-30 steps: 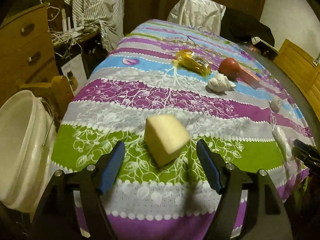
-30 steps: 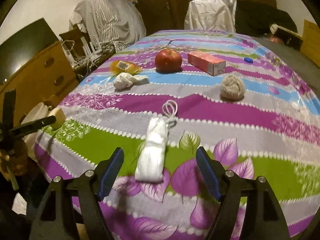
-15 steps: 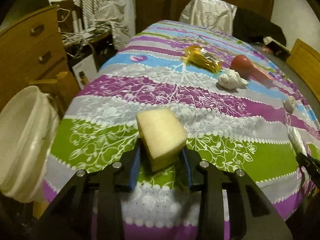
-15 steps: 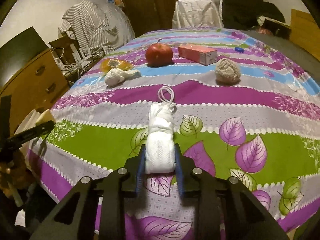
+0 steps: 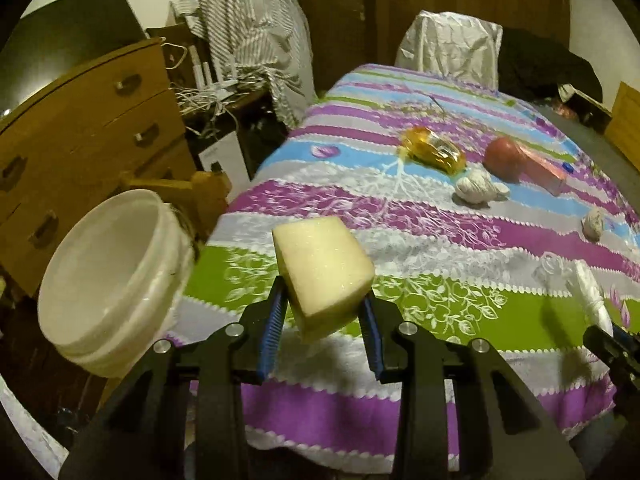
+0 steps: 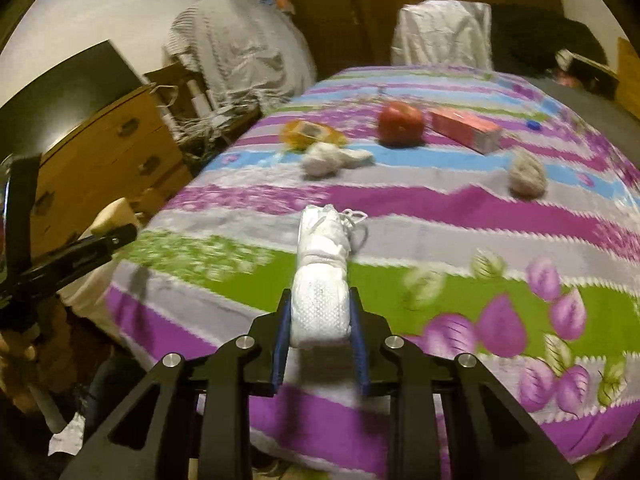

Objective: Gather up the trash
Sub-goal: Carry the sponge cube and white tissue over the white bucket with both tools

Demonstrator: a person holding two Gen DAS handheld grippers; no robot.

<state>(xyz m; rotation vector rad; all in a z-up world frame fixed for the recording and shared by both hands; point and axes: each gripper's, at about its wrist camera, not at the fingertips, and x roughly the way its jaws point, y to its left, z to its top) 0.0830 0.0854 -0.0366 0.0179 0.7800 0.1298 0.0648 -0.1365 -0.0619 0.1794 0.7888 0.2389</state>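
Beside the striped tablecloth [image 5: 400, 208], at its left edge: white bucket [image 5: 108, 280], mouth tilted toward the camera. Just right of it, above the cloth's near green stripe: yellow sponge block [image 5: 324, 272], clamped between the left gripper [image 5: 324, 324] fingers, lifted clear. Further right over the same cloth: rolled white wad [image 6: 320, 292], squeezed between the right gripper [image 6: 320, 328] fingers. Far across the cloth: yellow wrapper [image 5: 434, 152], crumpled tissue [image 5: 478, 188], apple [image 5: 504, 158], pink box [image 6: 466, 128].
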